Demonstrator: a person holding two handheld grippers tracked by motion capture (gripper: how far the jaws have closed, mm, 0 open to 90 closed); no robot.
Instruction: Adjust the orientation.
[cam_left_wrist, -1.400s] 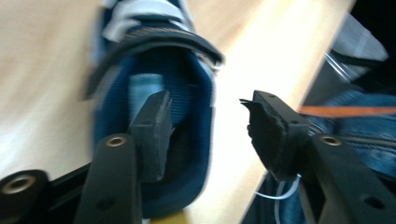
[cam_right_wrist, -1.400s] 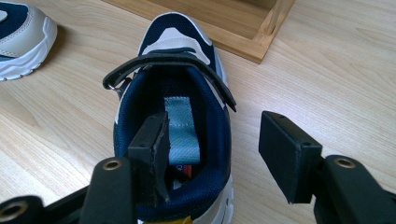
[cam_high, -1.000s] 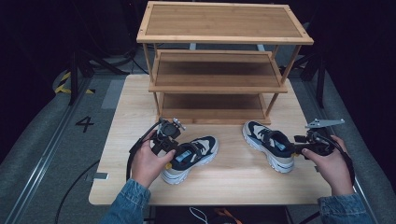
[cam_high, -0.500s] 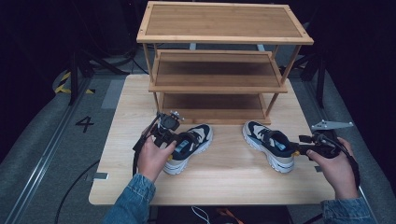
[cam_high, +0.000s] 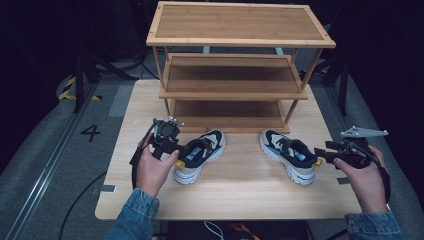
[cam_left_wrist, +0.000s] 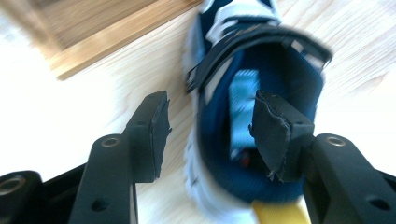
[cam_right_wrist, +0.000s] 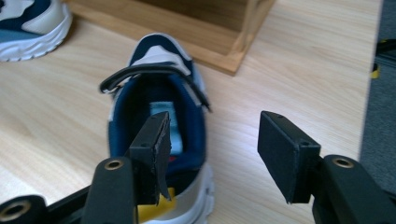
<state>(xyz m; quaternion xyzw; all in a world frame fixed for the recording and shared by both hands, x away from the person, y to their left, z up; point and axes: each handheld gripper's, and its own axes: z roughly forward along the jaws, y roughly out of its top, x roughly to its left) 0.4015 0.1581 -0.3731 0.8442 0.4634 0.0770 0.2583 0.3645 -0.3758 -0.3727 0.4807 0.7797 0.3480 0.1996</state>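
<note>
**A:** Both sneakers sit on the pale wooden table (cam_high: 150, 200), just in front of the bamboo shoe rack (cam_high: 235, 90), toes towards its lowest shelf. The left sneaker (cam_high: 200, 155) lies angled, heel towards the person; the right sneaker (cam_high: 290, 155) lies near the rack's right leg.

**B:** And the left gripper (cam_high: 181, 152)?

**A:** Right at the heel of the left sneaker (cam_left_wrist: 252, 140). Its jaws have just been opening and now stand spread. In the left gripper view one pad hangs over the blue lining inside the collar, the other outside over the table, so the shoe's side wall lies between them, but nothing presses on it. That picture is blurred, so I wouldn't swear to the exact gap.

**B:** The other hand?

**A:** The right gripper (cam_high: 320, 152) hovers at the heel of the right sneaker (cam_right_wrist: 159, 121), jaws parted too. One pad is over the opening near the yellow pull tab, the other well out over bare wood. It holds nothing.

**B:** So how would you do the grab well?

**A:** I'd judge the collar wall near the heel the best bite: lower each gripper until one pad is properly inside the shoe, then close firmly on padding and wall together. Avoid the loose strap across the tongue, since it would slip. Lift level, and mind the rack's front edge when sliding the toe in.
</note>
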